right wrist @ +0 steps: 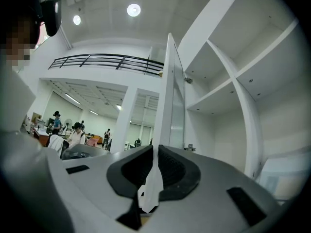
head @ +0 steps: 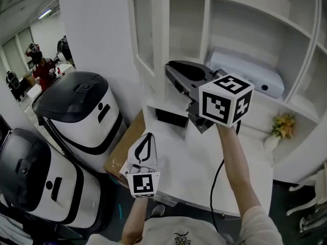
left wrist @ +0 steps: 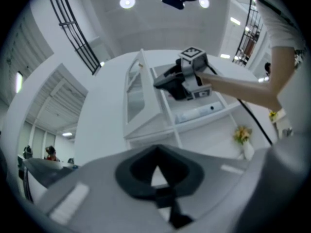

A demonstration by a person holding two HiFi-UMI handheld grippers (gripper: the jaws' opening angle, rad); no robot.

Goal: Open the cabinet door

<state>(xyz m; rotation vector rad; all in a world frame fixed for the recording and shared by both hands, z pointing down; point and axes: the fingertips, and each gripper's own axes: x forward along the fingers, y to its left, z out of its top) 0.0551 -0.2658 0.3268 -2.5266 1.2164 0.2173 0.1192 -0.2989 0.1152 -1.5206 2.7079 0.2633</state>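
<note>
The white cabinet (head: 240, 29) has open shelves, and its glass-panelled door (head: 145, 32) stands swung out at the left. My right gripper (head: 171, 71) reaches level to the door's free edge. In the right gripper view the door (right wrist: 170, 96) is seen edge-on, and its white edge runs between the black pads (right wrist: 172, 171), which close on it; the right gripper (right wrist: 155, 152) is shut on the door. The left gripper view also shows the door (left wrist: 138, 93) with the right gripper (left wrist: 165, 83) at it. My left gripper (head: 148, 136) hangs lower, in front of the counter, with its tips together and nothing held (left wrist: 156, 154).
A white box-shaped device (head: 250, 75) lies on the middle shelf. A small vase of yellow flowers (head: 281, 127) stands at the right. A black box (head: 171, 117) sits on the white counter (head: 204, 172). Two big black-and-white machines (head: 76, 111) and a cardboard box (head: 122, 149) stand to the left.
</note>
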